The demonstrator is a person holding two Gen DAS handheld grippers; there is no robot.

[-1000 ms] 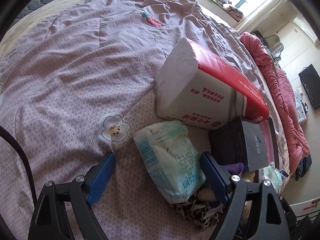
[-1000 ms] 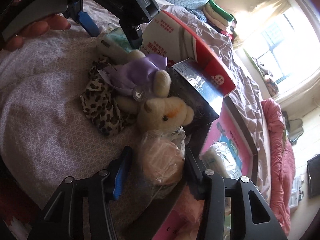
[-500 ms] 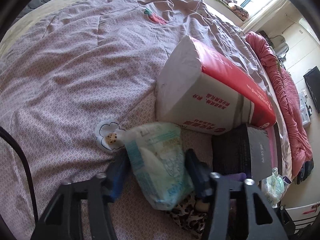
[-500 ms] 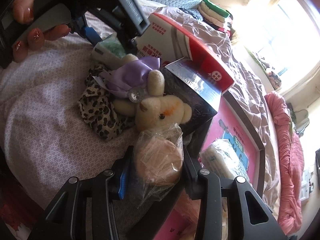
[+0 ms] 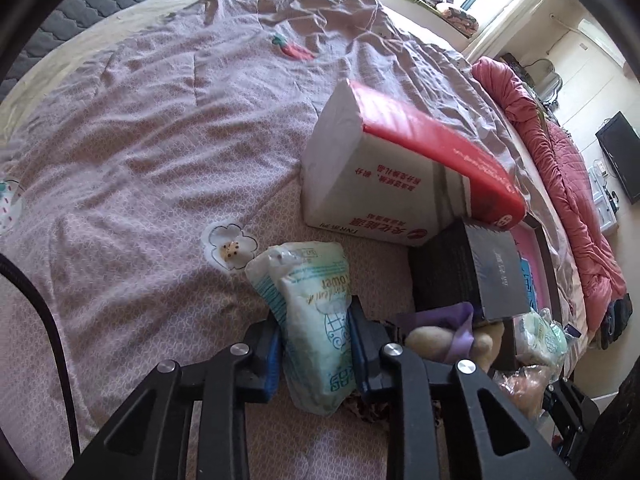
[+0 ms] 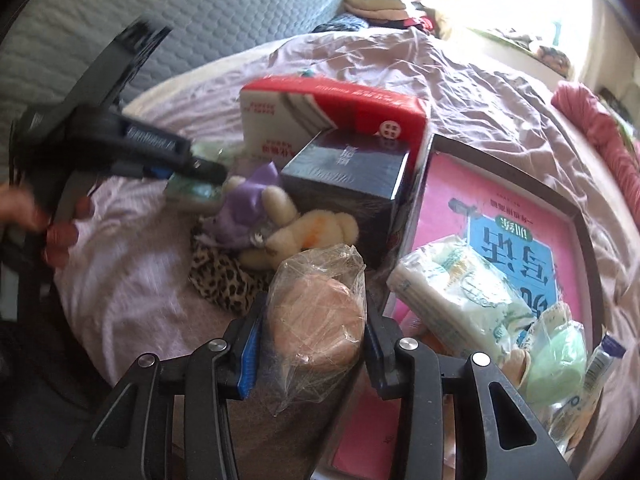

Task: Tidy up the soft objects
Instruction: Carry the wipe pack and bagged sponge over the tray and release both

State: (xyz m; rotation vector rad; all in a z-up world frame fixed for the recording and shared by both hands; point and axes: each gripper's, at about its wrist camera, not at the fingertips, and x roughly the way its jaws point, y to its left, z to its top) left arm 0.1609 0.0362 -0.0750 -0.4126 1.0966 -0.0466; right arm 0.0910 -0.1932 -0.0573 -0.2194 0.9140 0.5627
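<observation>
A white-and-green soft tissue pack (image 5: pixel 308 292) stands between the pads of my left gripper (image 5: pixel 316 320). The jaws are closing and squeeze its sides. In the right wrist view that left gripper (image 6: pixel 192 168) is blurred at the left, above a leopard-print cloth (image 6: pixel 224 276). My right gripper (image 6: pixel 314 316) is shut on a round pink soft thing in a clear plastic bag (image 6: pixel 316 304), held above the bed. A cream plush toy with a purple bow (image 6: pixel 304 228) lies just beyond it, against a dark box (image 6: pixel 348 176).
A red-and-white carton (image 5: pixel 380 184) lies behind the dark box on the mauve quilt (image 5: pixel 160 140). A pink tray (image 6: pixel 500 208) to the right holds another tissue pack (image 6: pixel 464 300) and a green bagged thing (image 6: pixel 556 364). A person's hand (image 6: pixel 60 236) is at the left.
The left jaws came in from wide apart and closed on the tissue pack. The right gripper rolled and rose with the bagged pink thing, so the tray now shows more.
</observation>
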